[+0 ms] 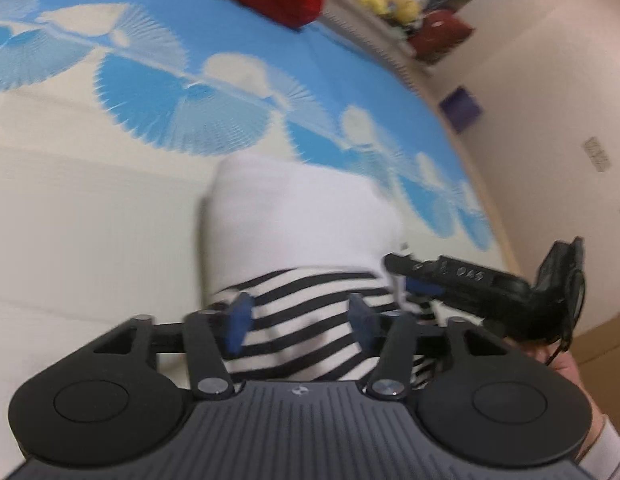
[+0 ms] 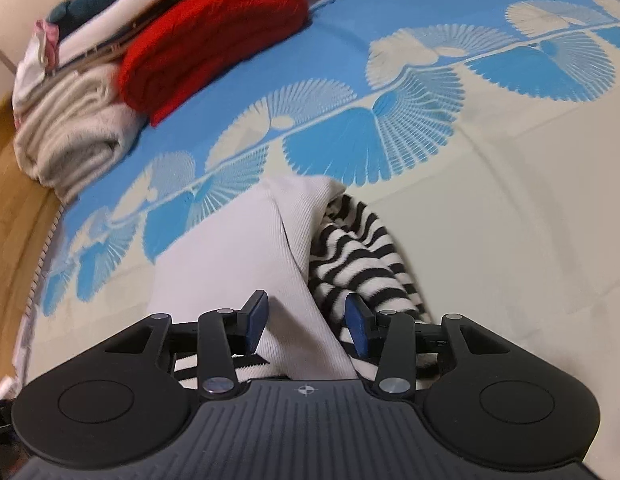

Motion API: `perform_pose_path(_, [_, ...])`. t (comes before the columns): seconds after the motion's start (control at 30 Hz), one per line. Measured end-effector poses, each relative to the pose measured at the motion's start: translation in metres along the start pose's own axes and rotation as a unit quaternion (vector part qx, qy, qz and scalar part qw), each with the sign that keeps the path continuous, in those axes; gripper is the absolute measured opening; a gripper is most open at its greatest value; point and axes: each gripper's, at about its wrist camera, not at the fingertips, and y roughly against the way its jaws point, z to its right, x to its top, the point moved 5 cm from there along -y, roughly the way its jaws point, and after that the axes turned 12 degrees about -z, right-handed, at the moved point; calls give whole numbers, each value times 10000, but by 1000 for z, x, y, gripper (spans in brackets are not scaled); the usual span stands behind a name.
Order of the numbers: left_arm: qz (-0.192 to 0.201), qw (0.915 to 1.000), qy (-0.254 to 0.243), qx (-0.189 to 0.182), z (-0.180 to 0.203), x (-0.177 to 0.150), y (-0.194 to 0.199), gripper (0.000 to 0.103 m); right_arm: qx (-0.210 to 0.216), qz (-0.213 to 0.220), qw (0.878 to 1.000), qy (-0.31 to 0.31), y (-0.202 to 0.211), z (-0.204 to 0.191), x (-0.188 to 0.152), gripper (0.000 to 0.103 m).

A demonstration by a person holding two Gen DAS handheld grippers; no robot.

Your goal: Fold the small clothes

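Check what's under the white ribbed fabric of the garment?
Black-and-white striped fabric pokes out from beneath the white ribbed fabric, all resting on the blue-and-cream bedspread. How far the stripes run underneath is covered.

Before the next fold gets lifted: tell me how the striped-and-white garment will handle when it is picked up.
The striped-and-white garment will probably go floppy: it already lies in soft, bunched folds. Its layers look loose, so the striped part may slip out from under the white panel. It seems light, a thin ribbed knit.
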Motion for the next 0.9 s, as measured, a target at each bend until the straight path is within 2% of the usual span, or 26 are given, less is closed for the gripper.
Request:
perform_pose_path(0.03, [-125,9998,51,115,-3,0,-4,71,-67,-35,10000,43,-5,-2,1,32])
perform_pose_path(0.1, [-330,9991,154,206,-18,-7,-2,74,-27,-57,10000,45,-7,-3,1,0])
perform_pose_path(0.17, [-483,9986,211,104,-20,-16,-4,74,210,305,9993,-60,10,-1,4,0])
perform_pose_path(0.27, [-637,9980,32,2,-13,-19,-7,78,893,1169,9879,-488,57,17,10,0])
perform_pose_path(0.33, [-806,9963,-258,176,-7,-27,-12,79,566,1371,9868,-653,71,35,9,0])
perform_pose_path(0.43, [-878,9946,-452,319,-2,-30,-15,79,-39,1084,9902,-878,63,61,10,0])
perform_pose_path(0.5, [-504,9977,-314,327,-4,-27,-9,79,-132,742,9940,-792,50,64,11,0])
perform_pose_path(0.57, [-299,9992,-263,55,-1,-22,-3,79,-174,609,9967,-511,40,53,11,0])
perform_pose_path(0.63, [-427,9982,-424,82,3,-27,-6,79,-256,584,9975,-304,33,41,9,0])
perform_pose_path(0.7, [-880,9924,-702,488,1,-40,-27,80,-495,479,9973,-265,26,41,8,0])
perform_pose_path(0.77, [-1333,9801,-909,1157,-9,-52,-52,81,-775,280,9961,-312,19,46,6,0])
perform_pose_path(0.83, [-1402,9698,-1277,1537,-8,-56,-61,85,-1016,103,9943,-296,10,49,3,0])
perform_pose_path(0.9, [-1391,9665,-1453,1596,-3,-55,-60,84,-1144,-69,9932,-228,3,50,-1,0])
